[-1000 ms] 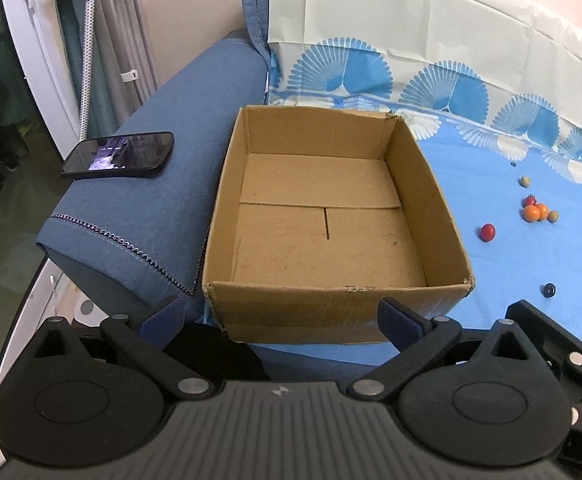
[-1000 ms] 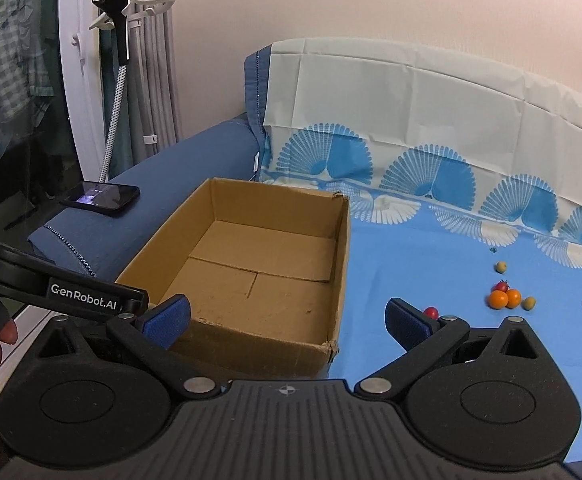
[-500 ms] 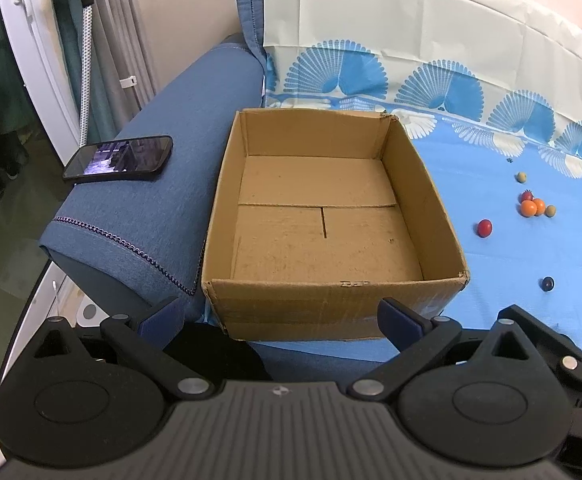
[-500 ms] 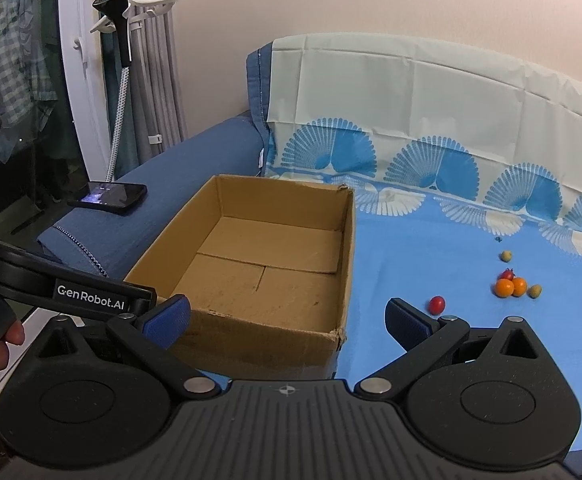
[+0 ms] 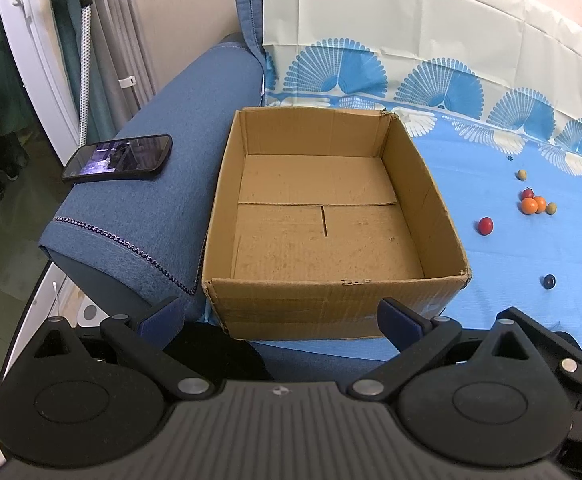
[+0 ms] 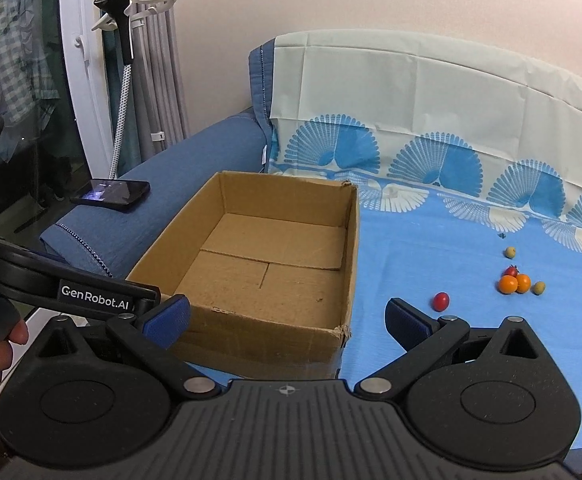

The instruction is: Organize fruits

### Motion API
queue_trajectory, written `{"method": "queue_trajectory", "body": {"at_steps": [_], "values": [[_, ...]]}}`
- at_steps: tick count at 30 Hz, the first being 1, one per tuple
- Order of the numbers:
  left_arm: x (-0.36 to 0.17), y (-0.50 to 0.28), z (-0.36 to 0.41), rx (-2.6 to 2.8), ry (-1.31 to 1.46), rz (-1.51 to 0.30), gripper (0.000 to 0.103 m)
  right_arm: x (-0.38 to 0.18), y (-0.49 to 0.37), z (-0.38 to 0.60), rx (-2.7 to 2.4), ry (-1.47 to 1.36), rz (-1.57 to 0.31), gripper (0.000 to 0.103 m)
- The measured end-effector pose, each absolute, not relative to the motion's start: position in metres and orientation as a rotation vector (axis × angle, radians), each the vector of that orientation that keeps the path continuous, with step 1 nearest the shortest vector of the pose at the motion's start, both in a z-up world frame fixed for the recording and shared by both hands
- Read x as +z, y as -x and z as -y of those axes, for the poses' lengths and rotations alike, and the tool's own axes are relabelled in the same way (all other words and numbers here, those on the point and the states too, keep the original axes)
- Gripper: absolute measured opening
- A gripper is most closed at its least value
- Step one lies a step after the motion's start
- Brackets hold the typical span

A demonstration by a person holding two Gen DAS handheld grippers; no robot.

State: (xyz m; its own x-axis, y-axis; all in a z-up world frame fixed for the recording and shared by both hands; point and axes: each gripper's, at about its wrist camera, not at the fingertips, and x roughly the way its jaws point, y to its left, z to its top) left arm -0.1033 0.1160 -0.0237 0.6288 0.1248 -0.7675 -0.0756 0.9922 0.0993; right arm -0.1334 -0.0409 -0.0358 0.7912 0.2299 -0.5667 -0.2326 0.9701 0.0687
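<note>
Standing empty beside the sofa arm, the cardboard box (image 5: 327, 236) awaits the small fruits (image 6: 514, 283) scattered on the blue cloth (image 6: 431, 248), both the left gripper (image 5: 279, 316) and right gripper (image 6: 287, 314) spread apart, holding nothing.

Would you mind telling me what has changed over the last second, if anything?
Only the cameras shifted: both grippers drew back and rose a little, so the cardboard box and fruits sit lower in view. Nothing was grasped or released. The left gripper and right gripper remain open and empty, the box stays empty, the red tomato and phone lie where they were.
</note>
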Motion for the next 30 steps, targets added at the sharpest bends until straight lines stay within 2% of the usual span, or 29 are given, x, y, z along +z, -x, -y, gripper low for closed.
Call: {"method": "queue_trajectory", "body": {"at_steps": [30], "values": [[-0.0268,0.1018,-0.1152,0.111,-0.069,-0.886,0.103,-0.0364,0.1315,0.0424,0.246,-0.009,-0.616,0.103]]}}
